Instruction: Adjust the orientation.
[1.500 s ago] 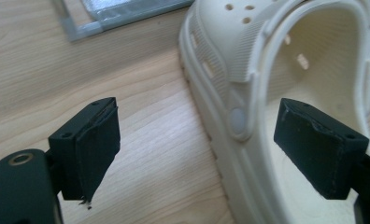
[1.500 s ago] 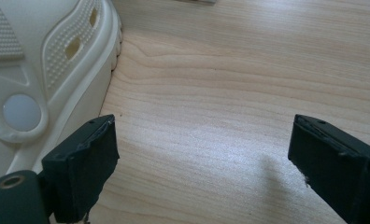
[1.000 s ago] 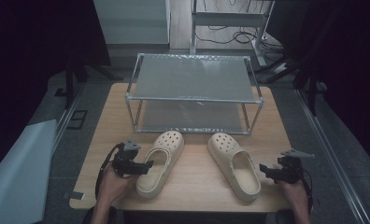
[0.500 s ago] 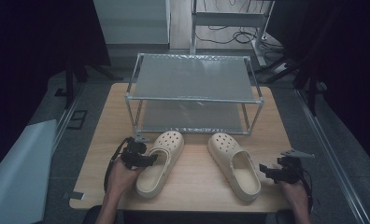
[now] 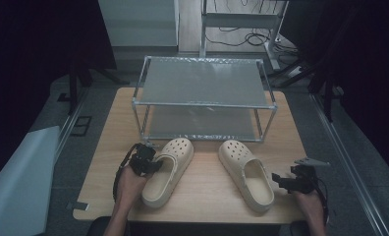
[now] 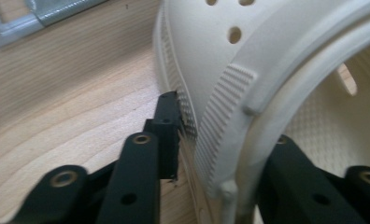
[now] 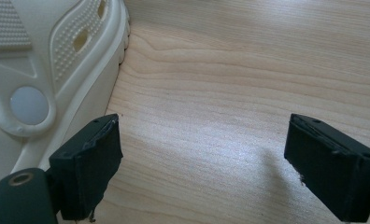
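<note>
Left clog (image 5: 167,169) lies at near left of the table (image 5: 207,194), toe toward the rack (image 5: 202,101). Left gripper (image 5: 144,160) has just been closing, jaws now clamped across its side wall, likely for a lift. Right gripper (image 5: 294,181) waits with jaws apart, empty, just right of the right clog (image 5: 246,173).

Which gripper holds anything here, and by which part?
The left gripper, jaws just closing, grips the left clog by its side wall, one jaw inside. The right gripper is open, holding nothing.

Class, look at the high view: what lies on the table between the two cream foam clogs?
Nothing: between the left cream foam clog and the right one only bare light wooden tabletop shows, in the high view.
</note>
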The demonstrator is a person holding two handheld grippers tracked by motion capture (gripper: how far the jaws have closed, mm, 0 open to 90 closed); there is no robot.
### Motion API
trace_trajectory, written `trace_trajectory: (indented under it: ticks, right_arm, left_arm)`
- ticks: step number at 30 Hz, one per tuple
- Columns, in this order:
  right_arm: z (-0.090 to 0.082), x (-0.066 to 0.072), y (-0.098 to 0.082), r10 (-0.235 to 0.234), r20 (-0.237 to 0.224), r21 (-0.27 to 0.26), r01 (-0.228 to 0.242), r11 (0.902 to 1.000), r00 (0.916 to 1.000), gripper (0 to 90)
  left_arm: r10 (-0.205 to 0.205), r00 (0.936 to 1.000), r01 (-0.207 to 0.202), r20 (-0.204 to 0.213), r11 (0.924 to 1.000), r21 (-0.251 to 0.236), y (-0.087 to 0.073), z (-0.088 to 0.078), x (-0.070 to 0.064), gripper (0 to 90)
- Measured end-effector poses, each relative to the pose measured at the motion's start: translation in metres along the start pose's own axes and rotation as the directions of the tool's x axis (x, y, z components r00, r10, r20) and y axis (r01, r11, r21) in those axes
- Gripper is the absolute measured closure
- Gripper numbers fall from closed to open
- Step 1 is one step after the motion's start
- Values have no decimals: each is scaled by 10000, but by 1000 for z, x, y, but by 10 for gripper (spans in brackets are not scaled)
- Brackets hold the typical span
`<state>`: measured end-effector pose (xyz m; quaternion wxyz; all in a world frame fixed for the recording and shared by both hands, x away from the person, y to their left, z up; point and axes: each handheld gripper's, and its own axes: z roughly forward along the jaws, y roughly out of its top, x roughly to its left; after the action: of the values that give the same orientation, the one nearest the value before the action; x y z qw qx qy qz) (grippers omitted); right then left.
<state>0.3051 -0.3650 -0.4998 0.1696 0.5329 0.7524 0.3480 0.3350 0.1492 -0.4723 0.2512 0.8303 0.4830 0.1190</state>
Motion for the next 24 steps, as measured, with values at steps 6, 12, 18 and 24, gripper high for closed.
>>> trace_trajectory:
  ticks: [6, 12, 18, 24]
  right_arm:
    - [0, 0, 0, 13, -4, 16, -13, 10000, 10000, 108]
    - [2, 3, 0, -77, -49, 65, 78, 9999, 10000, 110]
    - [1, 3, 0, -38, -40, 54, 39, 10000, 10000, 110]
    - [2, 3, 0, -93, 48, 100, 92, 9999, 9999, 109]
  left_arm:
    - [-306, 9993, 306, 203, 9995, -11, -1, -1, 7, 759]
    - [-670, 9958, 676, 619, 9977, -83, -2, -2, 17, 775]
    - [-1182, 9861, 1211, 1168, 9925, -179, -4, -3, 28, 794]
    - [-1676, 9704, 1746, 1739, 9843, -260, -7, -2, 36, 802]
